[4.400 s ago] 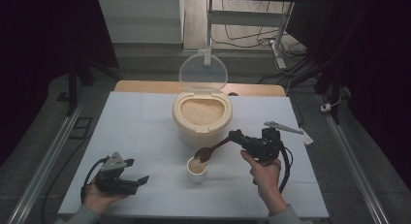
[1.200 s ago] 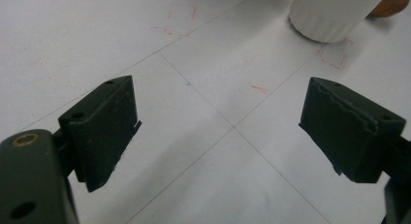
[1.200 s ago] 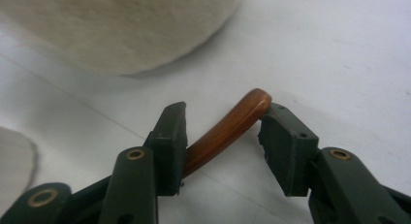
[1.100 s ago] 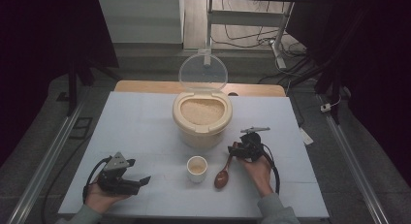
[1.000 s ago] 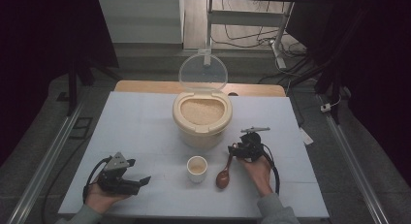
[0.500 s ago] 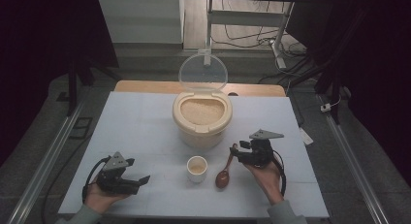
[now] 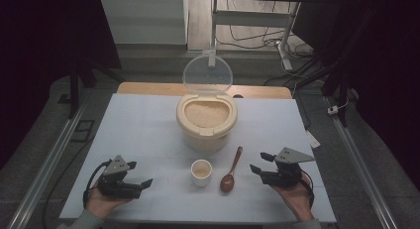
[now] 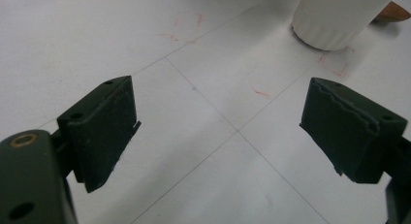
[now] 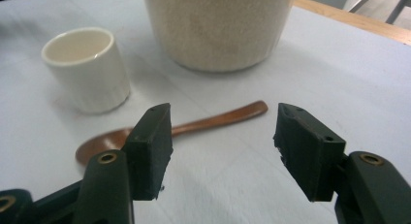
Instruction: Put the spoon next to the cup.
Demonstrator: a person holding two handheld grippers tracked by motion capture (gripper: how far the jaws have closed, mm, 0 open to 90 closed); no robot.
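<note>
A cream tub of rice (image 7: 206, 121) stands mid-table with its clear lid (image 7: 207, 73) up. In front of it are a small white cup (image 7: 201, 172) and a brown wooden spoon (image 7: 231, 169), which lies flat with its bowl toward me. My right gripper (image 7: 258, 162) hovers just right of the spoon; its jaws have just been opening and hold nothing. In the right gripper view (image 9: 220, 136) the spoon (image 9: 213, 121) lies beyond the jaws, with the cup (image 9: 87, 69) and tub (image 9: 218, 25) behind. My left gripper (image 7: 139, 173) rests open at the front left, pointing toward the cup (image 8: 339, 15).
The white table (image 7: 148, 125) has a wooden strip along its far edge. Metal rails run down both sides. A desk frame and cables sit on the floor behind.
My right gripper has let go of the spoon, which now lies on the table, and has drawn off to the right with its jaws wider. The left gripper stayed put.
</note>
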